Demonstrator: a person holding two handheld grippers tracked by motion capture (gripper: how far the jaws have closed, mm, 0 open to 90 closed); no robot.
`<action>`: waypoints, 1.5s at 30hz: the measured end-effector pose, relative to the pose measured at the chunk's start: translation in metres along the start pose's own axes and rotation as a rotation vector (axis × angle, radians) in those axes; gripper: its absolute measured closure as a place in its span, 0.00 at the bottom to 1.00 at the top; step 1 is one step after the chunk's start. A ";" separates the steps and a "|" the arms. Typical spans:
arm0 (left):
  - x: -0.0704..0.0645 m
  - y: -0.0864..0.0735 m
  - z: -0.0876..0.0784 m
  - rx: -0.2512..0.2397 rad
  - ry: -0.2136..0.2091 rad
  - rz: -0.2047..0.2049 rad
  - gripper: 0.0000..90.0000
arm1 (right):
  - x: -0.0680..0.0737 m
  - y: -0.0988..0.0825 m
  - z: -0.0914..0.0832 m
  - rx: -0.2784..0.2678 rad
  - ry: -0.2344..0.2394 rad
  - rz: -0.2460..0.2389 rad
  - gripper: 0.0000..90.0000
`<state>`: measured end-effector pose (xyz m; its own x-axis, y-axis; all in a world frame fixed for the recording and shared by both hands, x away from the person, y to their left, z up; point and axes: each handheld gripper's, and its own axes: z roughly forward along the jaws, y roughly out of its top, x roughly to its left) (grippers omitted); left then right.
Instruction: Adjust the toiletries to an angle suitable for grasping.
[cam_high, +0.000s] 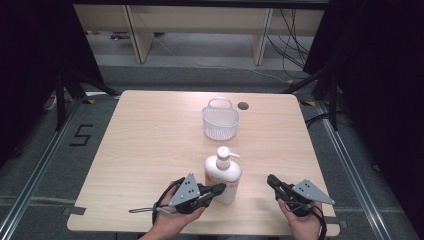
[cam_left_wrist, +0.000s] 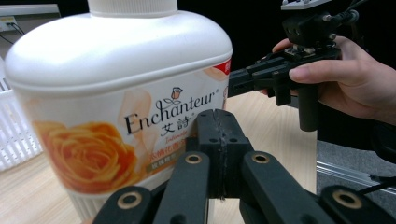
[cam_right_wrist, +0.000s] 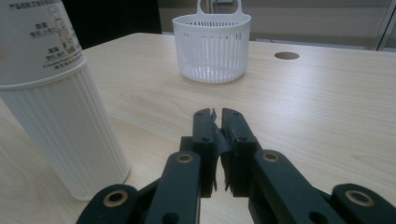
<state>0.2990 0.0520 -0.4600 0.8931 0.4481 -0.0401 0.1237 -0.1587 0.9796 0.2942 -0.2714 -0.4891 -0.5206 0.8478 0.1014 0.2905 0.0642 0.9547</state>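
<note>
- Lotion bottle (cam_high: 223, 173) stands upright at lower centre of the high view — long axis vertical — on the surface (cam_high: 150, 145).
- Left tool (cam_high: 217, 190): jaws closed, empty, tips at the bottle's lower left side (nearer).
- Right tool (cam_high: 271, 180): nearly closed, empty, apart at lower right.

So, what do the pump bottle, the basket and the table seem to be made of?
Bottle: probably plastic, white and slightly glossy, with soft highlights on its shoulder, a ribbed base and a printed rose label.
Basket: probably moulded plastic, white and a little translucent, with thin slats and a handle loop.
Table: pale wood grain, matte; solid wood or laminate cannot be told.
</note>
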 end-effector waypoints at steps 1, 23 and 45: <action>0.000 0.001 0.001 0.006 0.002 0.004 1.00 | -0.002 0.000 0.000 -0.002 -0.004 -0.027 0.94; 0.001 0.000 0.015 0.009 0.026 0.012 1.00 | -0.003 -0.002 0.001 0.009 -0.018 -0.017 0.91; -0.004 0.000 -0.010 -0.006 0.014 0.005 0.89 | -0.005 -0.008 0.000 0.023 -0.038 0.035 0.73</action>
<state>0.2915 0.0592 -0.4582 0.8875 0.4597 -0.0321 0.1161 -0.1555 0.9810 0.2948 -0.2762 -0.4969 -0.4789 0.8691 0.1234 0.3266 0.0460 0.9440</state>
